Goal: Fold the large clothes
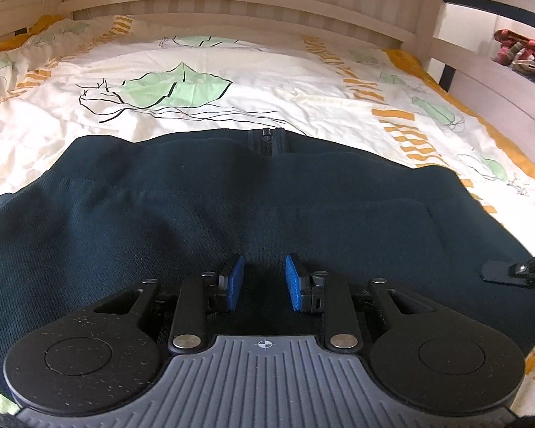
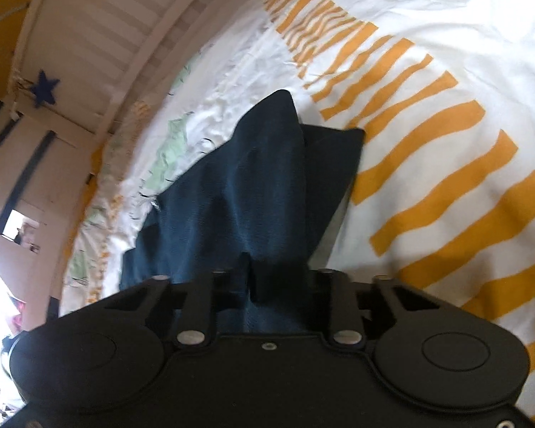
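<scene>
Right claw (image 2: 267, 285) clamped on jacket (image 1: 232, 207) corner | left claw (image 1: 264, 281) apart above jacket, empty | step: folding side over | next: carry corner toward zipper (image 1: 267, 141)

Left wrist view: low over dark garment (image 1: 232, 207), level, facing headboard (image 1: 232, 3) across frame top. Right wrist view: rolled, close, garment (image 2: 253, 192) bunched centre frame, headboard (image 2: 100, 35) upper left. Shared: garment, patterned bedsheet (image 1: 267, 71), headboard.
</scene>
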Demonstrator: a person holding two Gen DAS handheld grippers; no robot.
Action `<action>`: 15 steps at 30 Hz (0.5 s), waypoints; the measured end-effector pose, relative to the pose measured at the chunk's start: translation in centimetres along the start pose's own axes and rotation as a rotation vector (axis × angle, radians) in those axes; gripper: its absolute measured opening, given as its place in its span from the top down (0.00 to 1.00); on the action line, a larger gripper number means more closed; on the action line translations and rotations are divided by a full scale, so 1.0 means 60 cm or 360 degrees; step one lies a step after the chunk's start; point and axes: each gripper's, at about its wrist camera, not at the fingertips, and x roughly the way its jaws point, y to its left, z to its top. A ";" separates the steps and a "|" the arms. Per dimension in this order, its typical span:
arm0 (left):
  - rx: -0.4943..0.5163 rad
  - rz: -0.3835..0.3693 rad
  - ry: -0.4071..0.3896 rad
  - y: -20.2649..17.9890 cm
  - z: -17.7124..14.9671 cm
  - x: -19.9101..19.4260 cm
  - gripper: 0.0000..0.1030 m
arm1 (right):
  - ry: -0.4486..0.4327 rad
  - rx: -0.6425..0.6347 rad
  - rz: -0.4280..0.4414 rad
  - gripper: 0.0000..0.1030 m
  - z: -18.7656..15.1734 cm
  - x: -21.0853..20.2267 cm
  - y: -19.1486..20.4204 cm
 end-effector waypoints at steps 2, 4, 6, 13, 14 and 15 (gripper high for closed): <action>-0.0016 -0.0006 0.0002 0.001 0.000 0.000 0.74 | -0.0021 -0.0030 0.0018 0.71 0.001 -0.005 0.012; -0.0005 -0.0004 0.0006 0.001 0.002 0.000 0.74 | -0.0032 -0.0052 0.0054 0.73 0.004 -0.014 0.018; 0.0026 -0.0005 0.0017 -0.001 0.007 -0.003 0.74 | -0.0038 -0.0084 0.0078 0.73 0.007 -0.022 0.032; 0.0116 -0.0065 -0.0013 0.010 0.010 -0.068 0.75 | -0.0048 -0.0178 0.0131 0.74 0.021 -0.046 0.080; 0.0140 -0.0063 -0.0030 0.010 0.005 -0.077 0.75 | -0.0047 -0.0194 0.0138 0.74 0.022 -0.047 0.089; 0.0158 -0.0061 -0.0041 0.010 0.000 -0.083 0.75 | -0.0045 -0.0210 0.0143 0.74 0.023 -0.048 0.096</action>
